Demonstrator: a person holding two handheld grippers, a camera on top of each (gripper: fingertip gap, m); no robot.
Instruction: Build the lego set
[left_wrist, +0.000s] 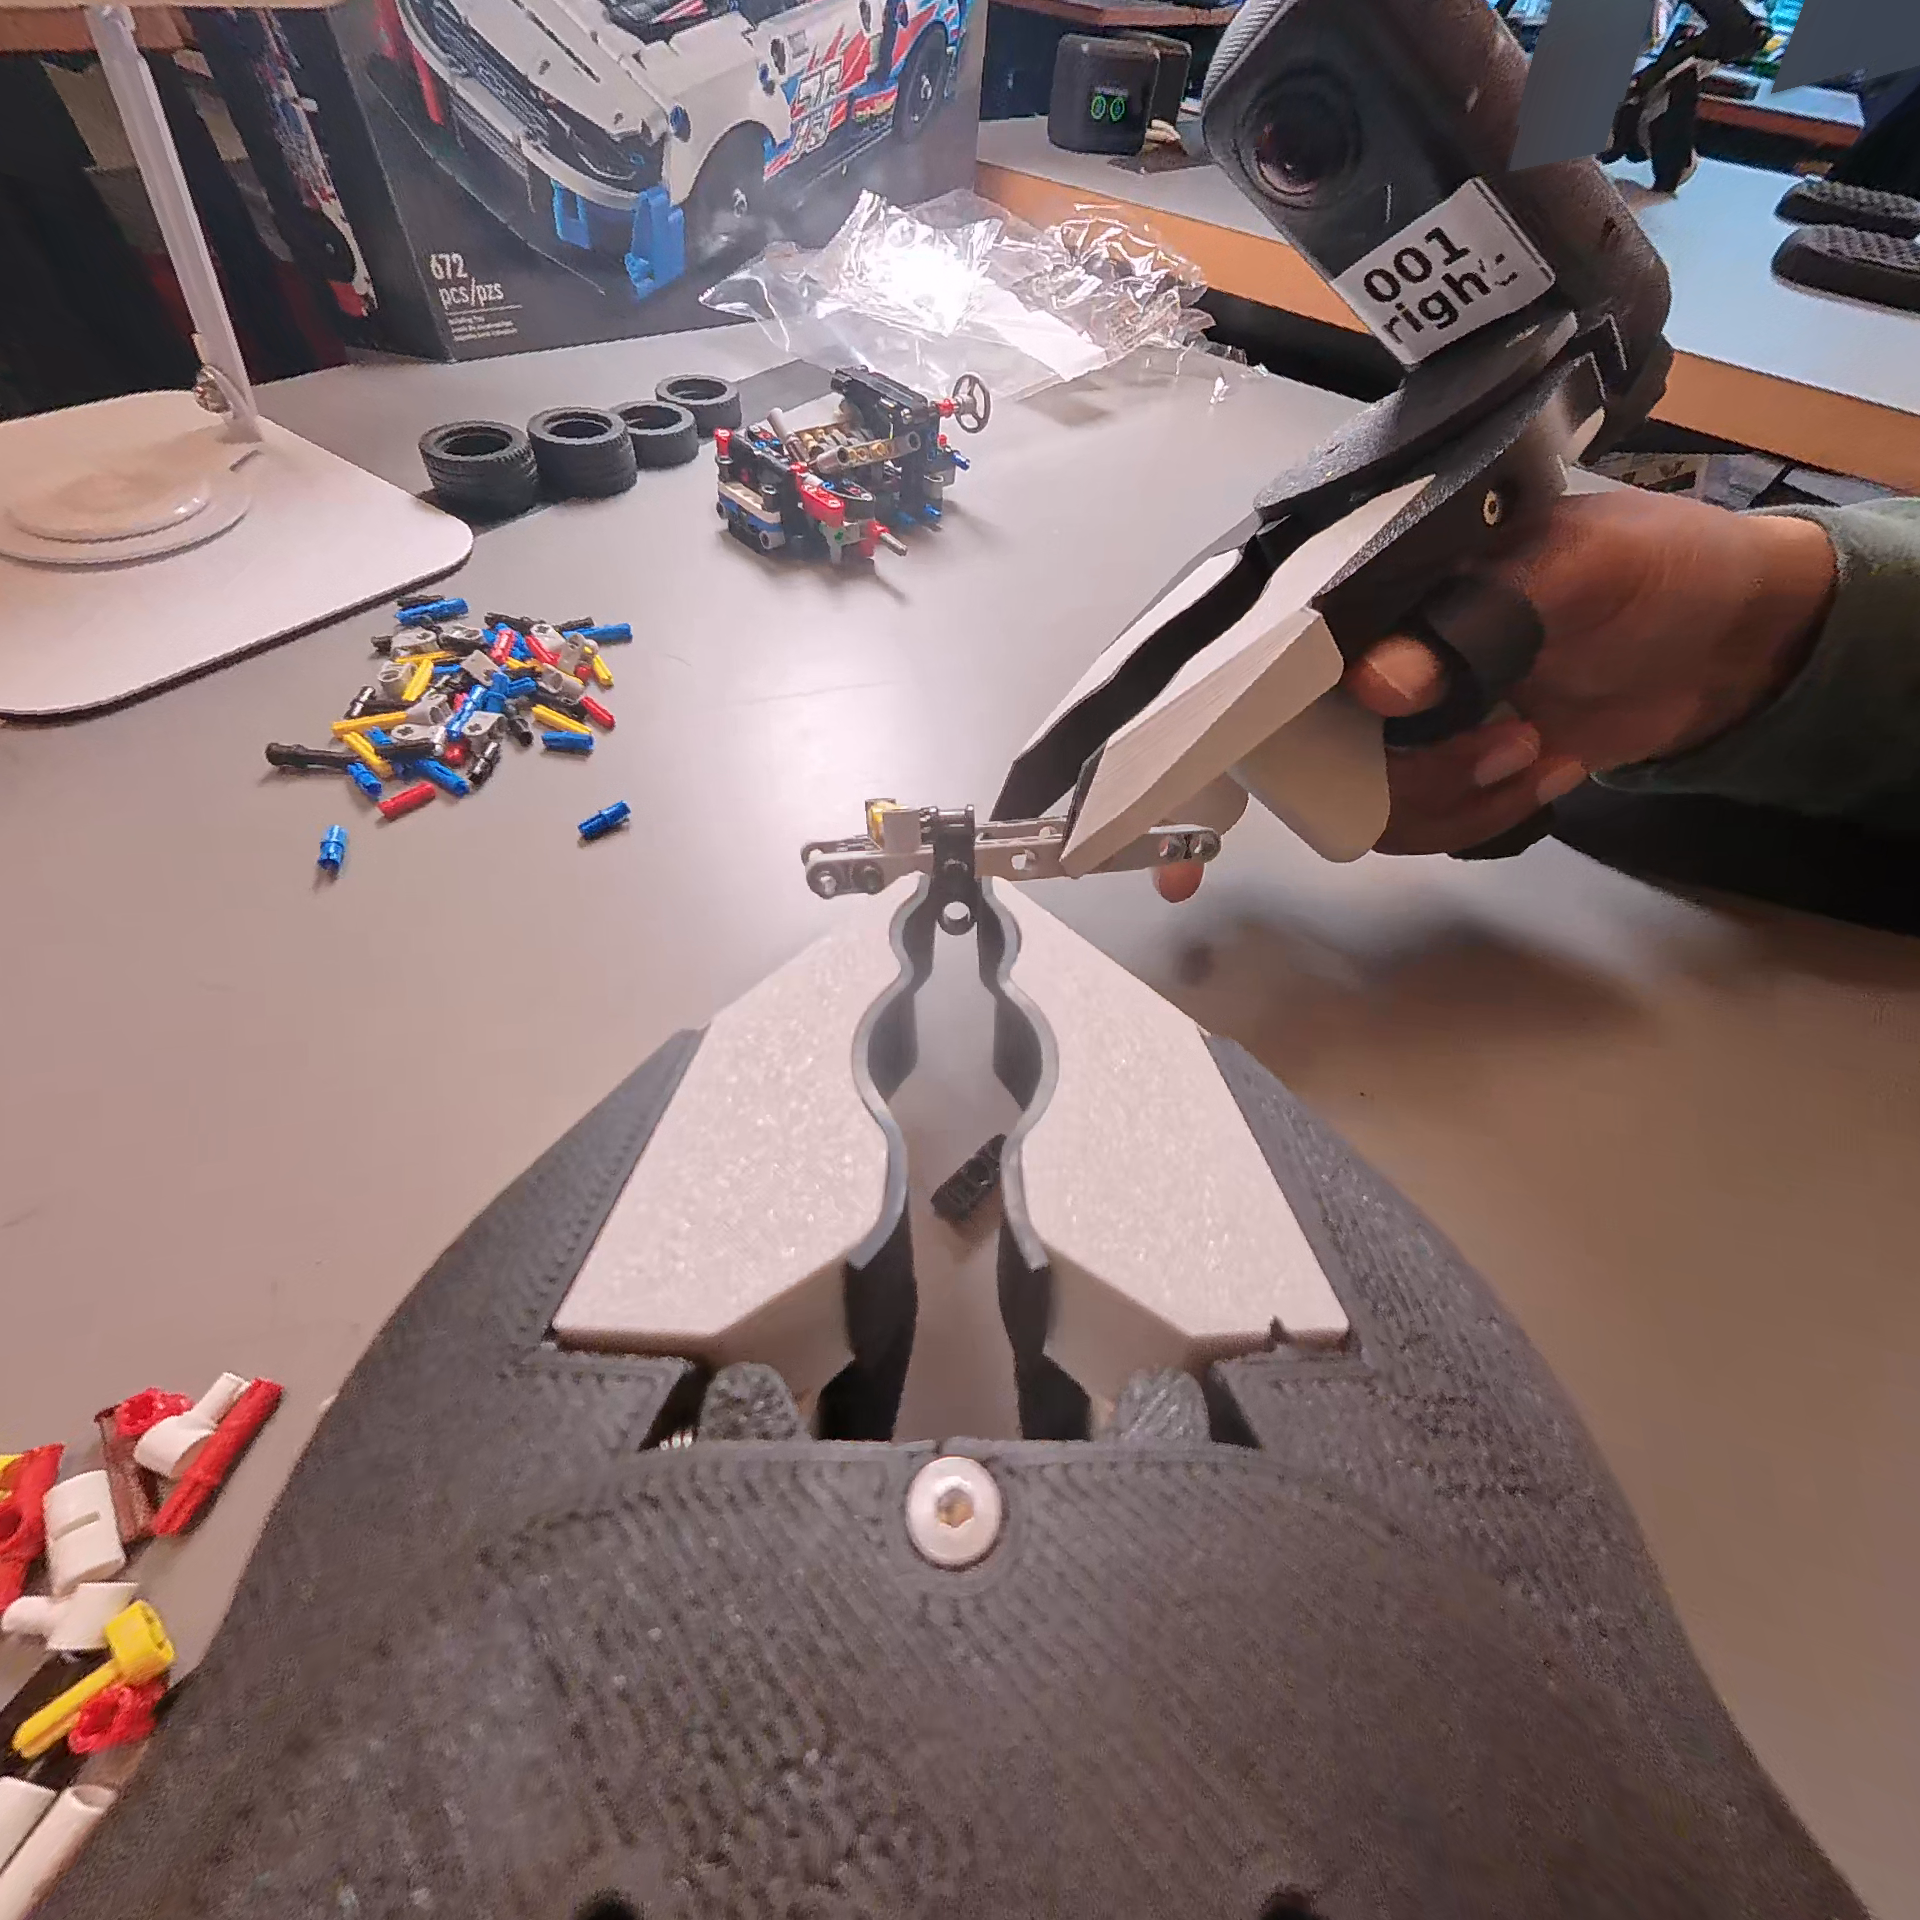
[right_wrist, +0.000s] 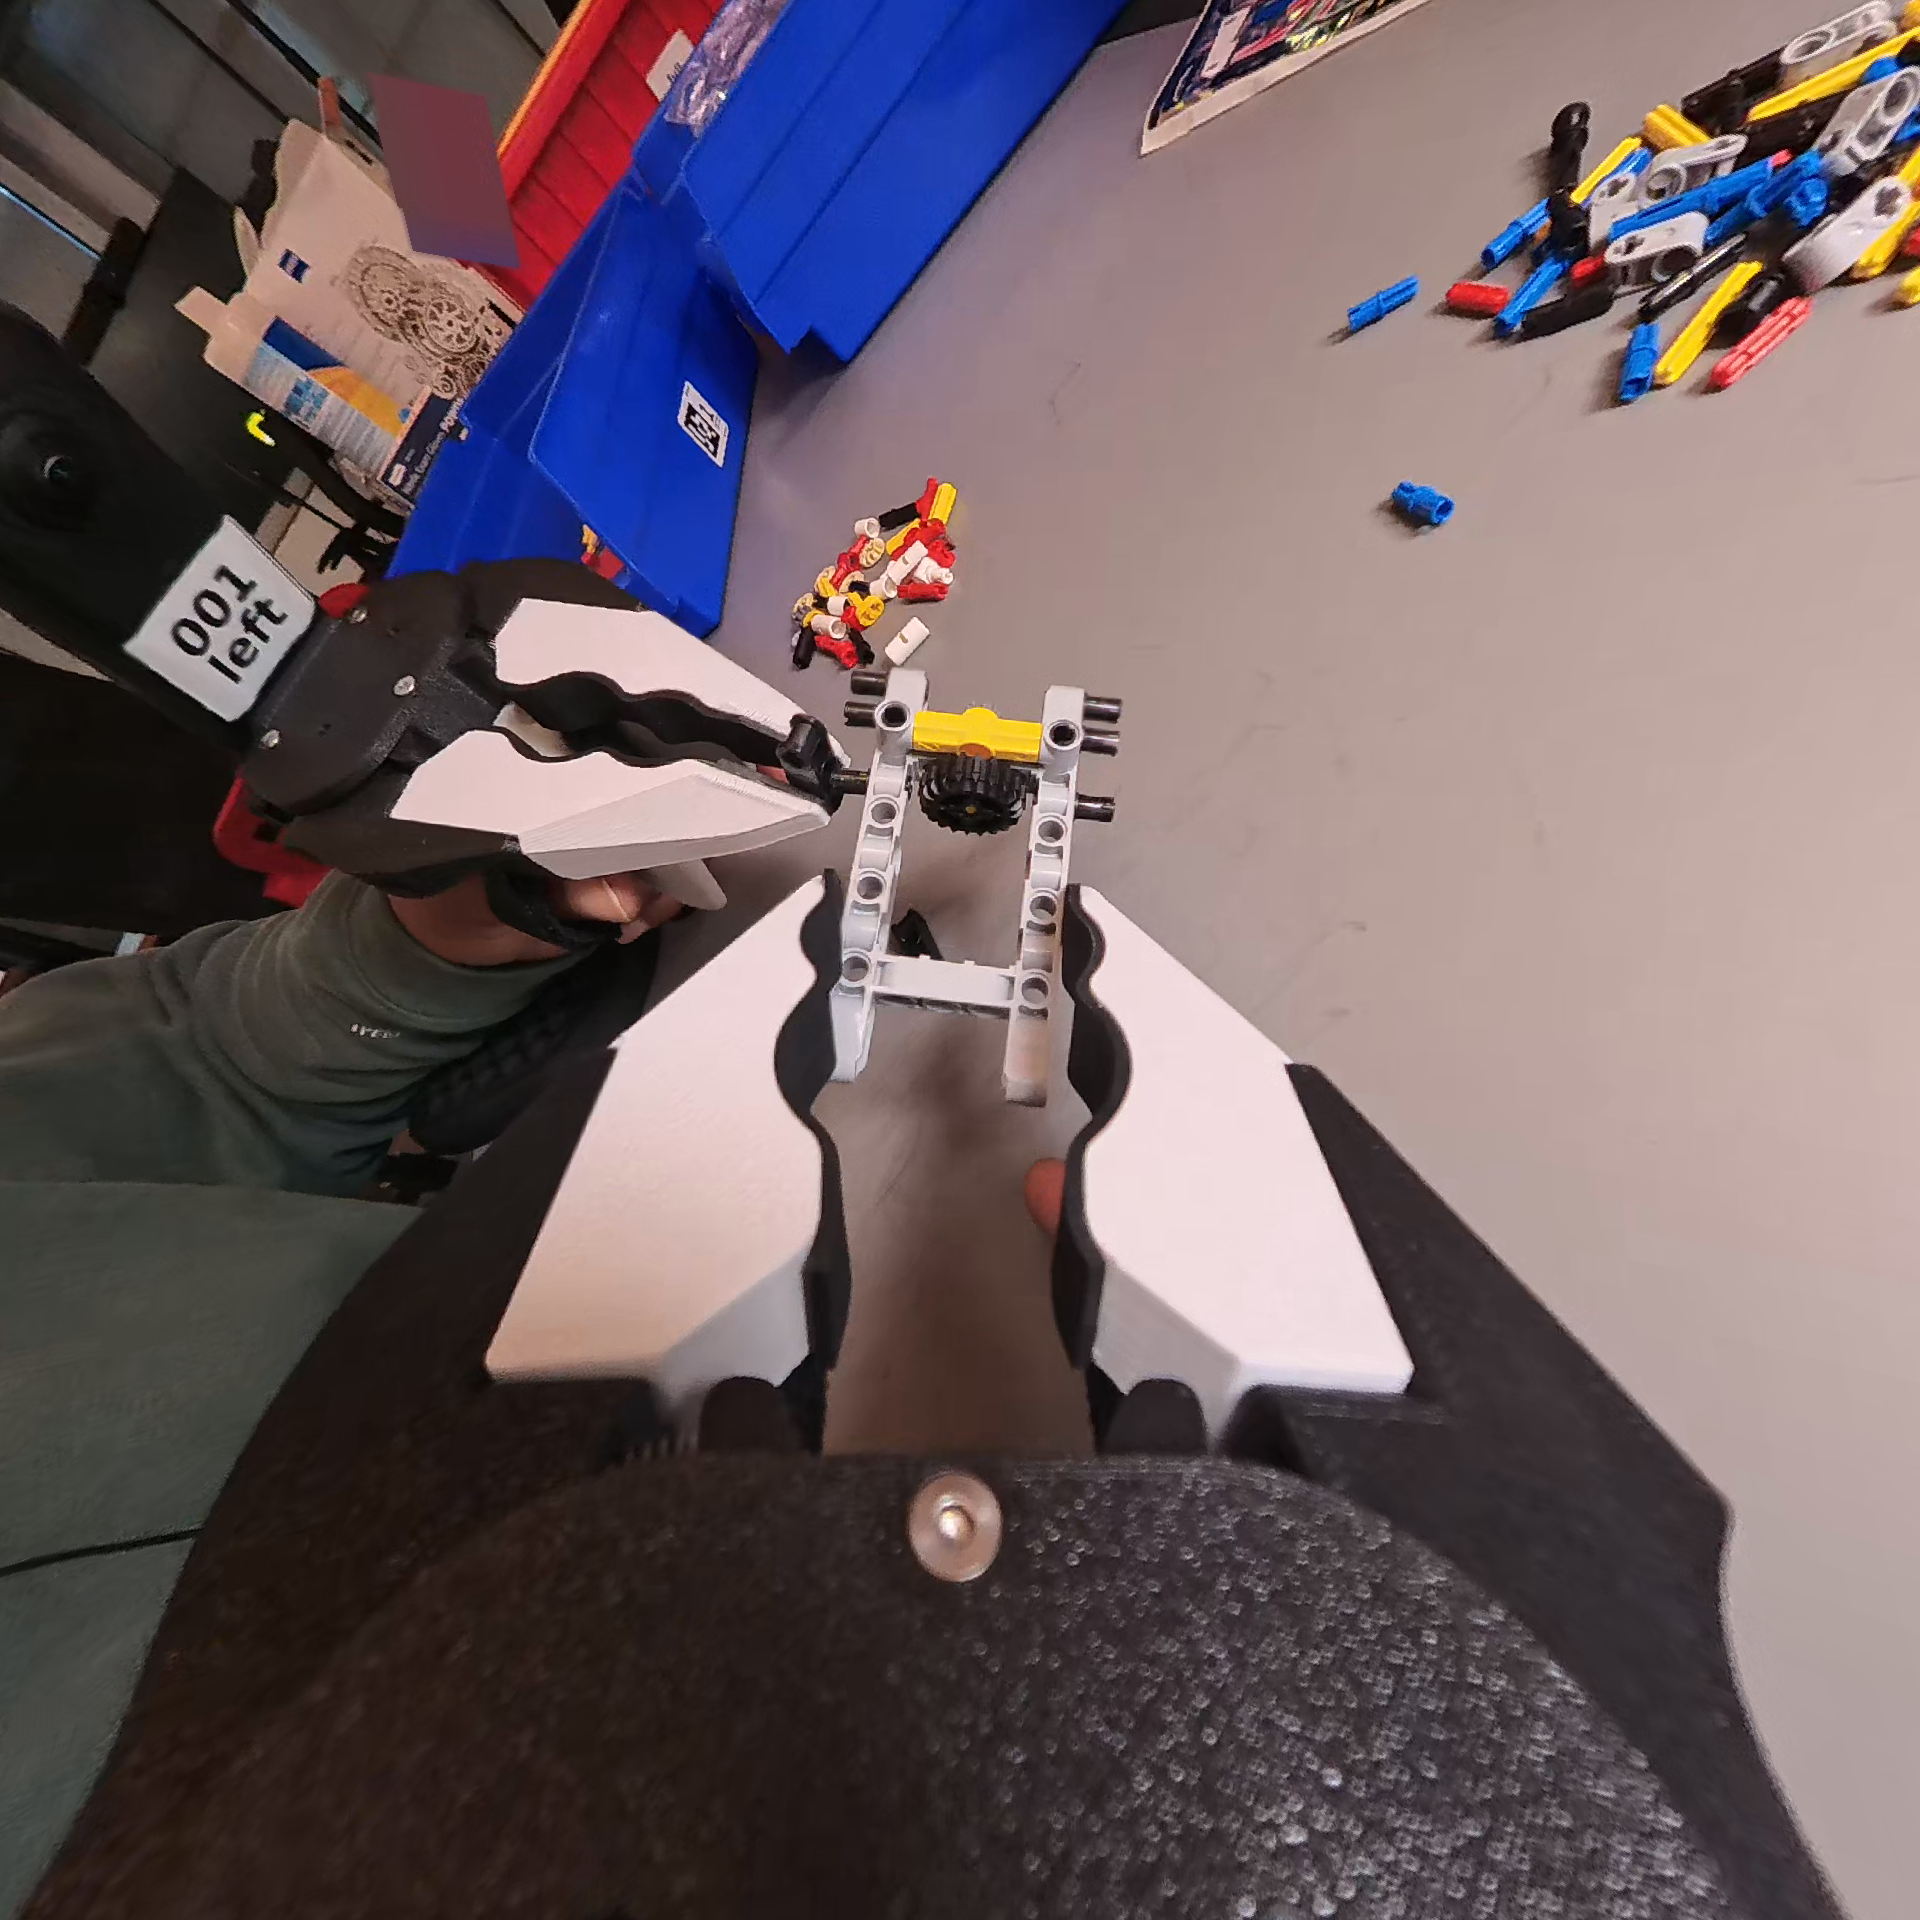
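Note:
My right gripper (right_wrist: 951, 920) is shut on a light grey beam frame (right_wrist: 871, 831) and holds it above the table. The frame carries a yellow cross piece (right_wrist: 977, 732), a black gear (right_wrist: 961, 800) and several black pins. My left gripper (right_wrist: 821, 774) is shut on a small black connector (right_wrist: 805, 748), whose pin touches the frame's left beam. In the left wrist view my left gripper (left_wrist: 951, 920) holds the connector (left_wrist: 951, 883) against the frame (left_wrist: 842, 857), seen edge-on. The right gripper (left_wrist: 1039, 836) grips the frame from the right.
A partly built chassis (left_wrist: 842, 468), several tyres (left_wrist: 582, 447), the set's box (left_wrist: 665, 156) and a plastic bag (left_wrist: 966, 281) sit at the back. Piles of small parts (left_wrist: 478, 686) (left_wrist: 83, 1558) lie on the grey table. A white lamp base (left_wrist: 187, 520) stands at the left, with blue bins (right_wrist: 727, 260) beyond. The grippers are tip to tip, or close to it.

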